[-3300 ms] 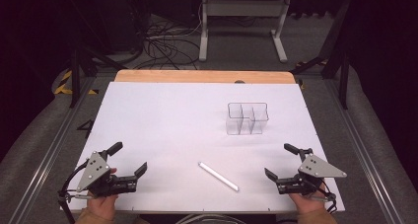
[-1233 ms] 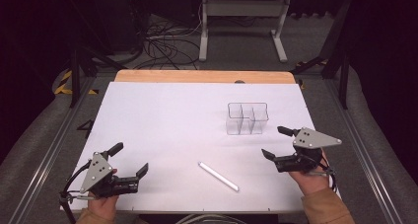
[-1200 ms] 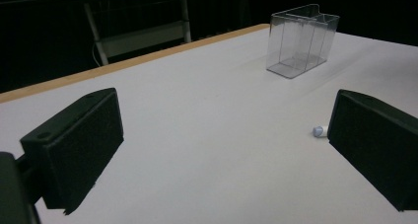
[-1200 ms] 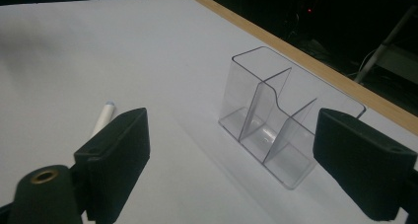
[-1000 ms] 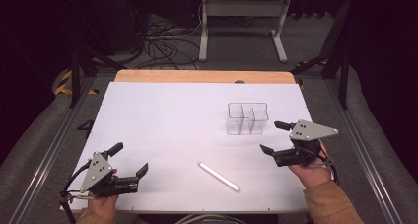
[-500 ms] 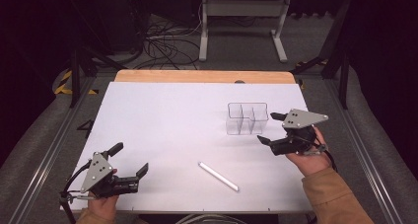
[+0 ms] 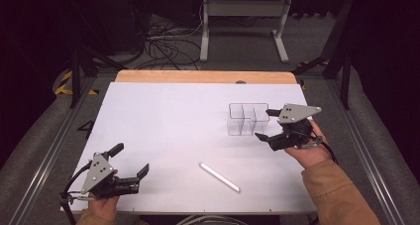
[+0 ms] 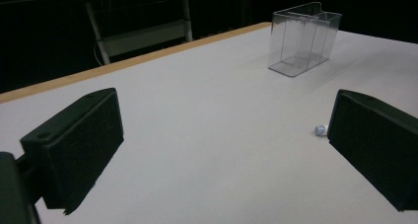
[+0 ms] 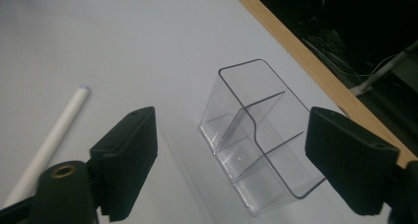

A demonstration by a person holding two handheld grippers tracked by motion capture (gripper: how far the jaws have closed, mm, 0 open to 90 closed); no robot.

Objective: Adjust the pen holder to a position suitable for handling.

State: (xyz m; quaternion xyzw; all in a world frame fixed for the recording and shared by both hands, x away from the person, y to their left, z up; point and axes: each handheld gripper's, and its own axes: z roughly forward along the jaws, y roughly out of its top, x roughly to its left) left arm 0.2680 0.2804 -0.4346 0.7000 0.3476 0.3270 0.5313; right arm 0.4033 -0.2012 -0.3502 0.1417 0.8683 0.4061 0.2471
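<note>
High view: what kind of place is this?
Likely a lab recording bench: a white table against a dark backdrop, loose cables on the floor behind, and little on it besides a clear divided box and a white stick.

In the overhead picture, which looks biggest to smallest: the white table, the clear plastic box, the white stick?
1. White table, by far the largest.
2. Clear plastic box.
3. White stick: about as long as the box is wide, but far thinner. It lies nearer the camera, so its length may be flattered.
</note>
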